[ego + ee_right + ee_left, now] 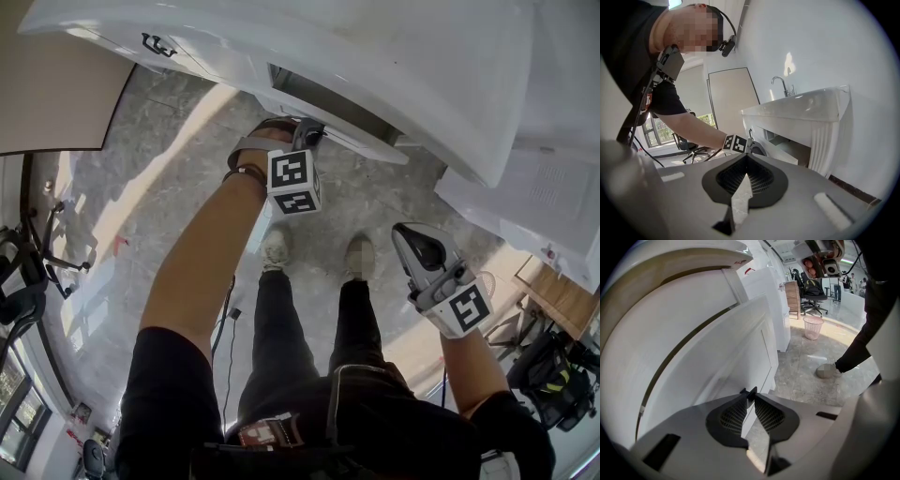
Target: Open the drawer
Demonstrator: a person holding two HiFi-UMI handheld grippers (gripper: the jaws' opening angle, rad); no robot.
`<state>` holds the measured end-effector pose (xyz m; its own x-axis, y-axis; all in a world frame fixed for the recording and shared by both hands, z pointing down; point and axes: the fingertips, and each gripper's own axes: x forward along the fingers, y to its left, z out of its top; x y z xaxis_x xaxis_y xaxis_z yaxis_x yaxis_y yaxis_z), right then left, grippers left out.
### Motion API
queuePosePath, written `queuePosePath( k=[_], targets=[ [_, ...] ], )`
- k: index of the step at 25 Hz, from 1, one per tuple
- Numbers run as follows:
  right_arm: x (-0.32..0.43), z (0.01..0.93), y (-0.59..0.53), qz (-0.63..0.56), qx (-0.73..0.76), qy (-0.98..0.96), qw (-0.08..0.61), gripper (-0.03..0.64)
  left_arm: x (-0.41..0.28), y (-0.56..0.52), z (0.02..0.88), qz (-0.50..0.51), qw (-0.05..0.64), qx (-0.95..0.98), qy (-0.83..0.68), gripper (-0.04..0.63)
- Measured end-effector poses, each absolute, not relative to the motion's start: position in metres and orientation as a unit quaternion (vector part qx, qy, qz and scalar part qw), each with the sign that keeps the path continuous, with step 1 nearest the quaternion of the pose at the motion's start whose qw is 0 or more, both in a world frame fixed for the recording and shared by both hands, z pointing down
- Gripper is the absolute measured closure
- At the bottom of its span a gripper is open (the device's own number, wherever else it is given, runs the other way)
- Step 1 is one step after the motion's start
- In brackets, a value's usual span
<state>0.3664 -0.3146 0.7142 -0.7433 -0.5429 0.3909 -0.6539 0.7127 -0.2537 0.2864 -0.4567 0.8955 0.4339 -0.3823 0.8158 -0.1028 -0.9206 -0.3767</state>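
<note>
Left gripper [749, 398]: jaws clamped on the dark handle [749, 392] of the drawer [366, 143]. Drawer stands partly out under the sink [797, 110]. Right gripper [746, 158] hangs aside, jaws together, empty.

Looks like an office space. Holds swivel chairs [813, 298], a wastebasket [813, 328], a white washbasin [801, 105] with tap [780, 84], polished stone floor [150, 178].

the white drawer [361, 142] stands pulled partly out beneath the white sink [375, 47].
</note>
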Motion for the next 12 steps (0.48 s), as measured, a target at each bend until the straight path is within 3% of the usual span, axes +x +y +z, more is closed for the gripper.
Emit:
queuePosePath(
  k=[12],
  targets=[
    [0.354, 0.706, -0.318, 0.181, 0.320, -0.918, 0.146, 0.618, 0.277, -0.443, 0.896, -0.511, 0.144, -0.835, 0.142, 0.543]
  ],
)
